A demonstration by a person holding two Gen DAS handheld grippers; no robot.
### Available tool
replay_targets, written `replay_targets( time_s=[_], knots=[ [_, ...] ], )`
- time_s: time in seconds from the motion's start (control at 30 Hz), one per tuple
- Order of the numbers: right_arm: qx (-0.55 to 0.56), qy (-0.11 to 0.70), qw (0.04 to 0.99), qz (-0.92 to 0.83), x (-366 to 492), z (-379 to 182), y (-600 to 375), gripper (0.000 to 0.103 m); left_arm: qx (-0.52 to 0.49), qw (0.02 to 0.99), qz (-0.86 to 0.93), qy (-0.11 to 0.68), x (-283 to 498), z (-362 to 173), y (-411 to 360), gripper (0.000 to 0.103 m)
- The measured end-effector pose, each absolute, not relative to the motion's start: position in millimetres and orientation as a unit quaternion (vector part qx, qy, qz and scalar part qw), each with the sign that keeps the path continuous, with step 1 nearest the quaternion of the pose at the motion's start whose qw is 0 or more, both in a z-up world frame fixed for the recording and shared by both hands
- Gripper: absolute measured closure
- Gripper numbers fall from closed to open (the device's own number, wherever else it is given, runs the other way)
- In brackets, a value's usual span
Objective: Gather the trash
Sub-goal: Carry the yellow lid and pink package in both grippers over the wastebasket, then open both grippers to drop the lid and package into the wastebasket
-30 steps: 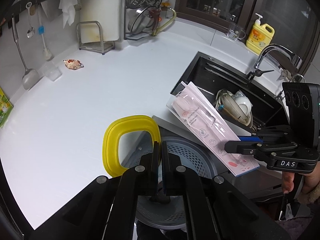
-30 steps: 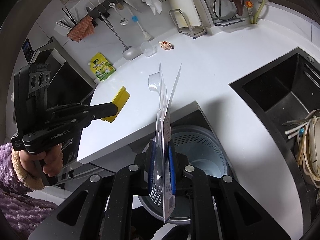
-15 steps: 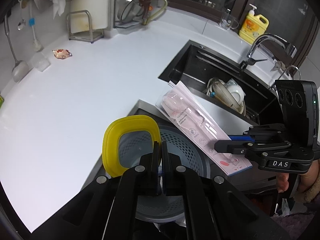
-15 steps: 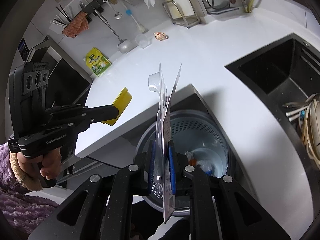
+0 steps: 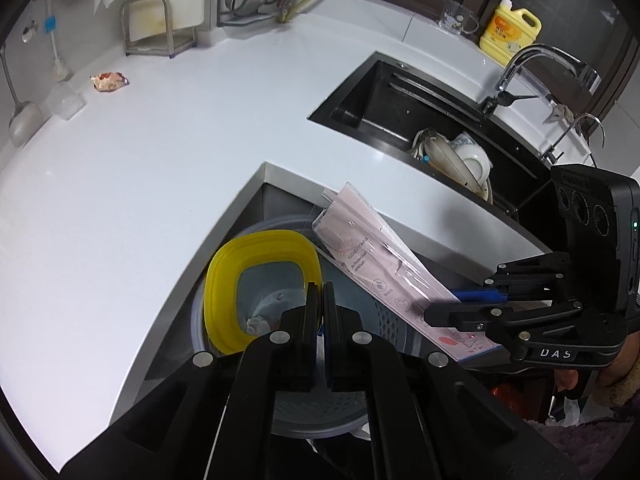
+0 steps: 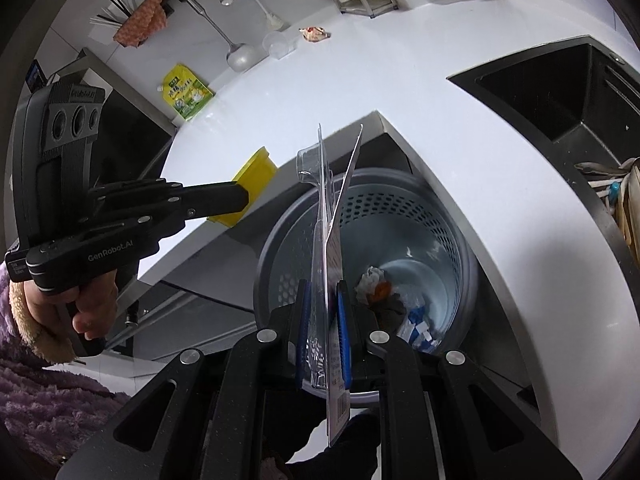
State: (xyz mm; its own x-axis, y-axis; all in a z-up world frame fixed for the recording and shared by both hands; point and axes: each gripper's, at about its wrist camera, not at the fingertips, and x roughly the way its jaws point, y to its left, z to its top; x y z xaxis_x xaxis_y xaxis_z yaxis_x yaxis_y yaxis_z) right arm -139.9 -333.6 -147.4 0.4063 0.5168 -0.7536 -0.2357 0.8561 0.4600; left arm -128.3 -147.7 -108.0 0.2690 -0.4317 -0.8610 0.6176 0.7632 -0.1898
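My left tongs (image 5: 319, 300) clamp yellow lid (image 5: 224, 276); my right tongs (image 6: 323, 300) clamp blister pack (image 6: 326, 216). Both above perforated bin (image 6: 416, 216) beside worktop (image 5: 160, 168).

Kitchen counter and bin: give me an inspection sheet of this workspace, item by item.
Surface: white countertop, mostly bare, wrapping round a corner.
Job's things: yellow-rimmed lid and pink blister pack, both held over the perforated grey bin; the bin holds crumpled scraps. A candy wrapper lies on the counter by the wall.
Clutter: clear cup, green pouch, yellow soap bottle.
Grippers: left gripper shut on the lid's rim; right gripper shut on the blister pack.
Cables: nothing seen.
Surroundings: black sink with dishes, faucet, hanging utensils.
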Motion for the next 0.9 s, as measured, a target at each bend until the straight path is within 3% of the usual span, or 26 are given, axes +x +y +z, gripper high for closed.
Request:
replay_targets(
  time_s=[0.4, 0.5, 0.6, 0.67, 0.73, 0.9],
  knots=[
    [0.134, 0.528, 0.809, 0.219, -136, -174, -331, 0.089, 0.093, 0.746, -0.342, 0.565, -125, -148, -153, 0.100],
    [0.147, 0.532, 0.807, 0.208, -134, -177, -334, 0.062, 0.111, 0.742, -0.334, 0.571, -125, -154, -156, 0.097],
    [0.148, 0.528, 0.810, 0.206, -133, -175, -336, 0.054, 0.118, 0.740, -0.326, 0.577, -123, -157, -154, 0.081],
    [0.141, 0.529, 0.812, 0.200, -132, -173, -335, 0.054, 0.115, 0.742, -0.325, 0.574, -122, -155, -150, 0.060],
    [0.141, 0.527, 0.813, 0.205, -132, -172, -334, 0.054, 0.113, 0.750, -0.319, 0.568, -120, -151, -148, 0.047],
    [0.138, 0.518, 0.818, 0.211, -130, -167, -331, 0.054, 0.109, 0.759, -0.311, 0.562, -114, -143, -146, 0.043]
  ],
)
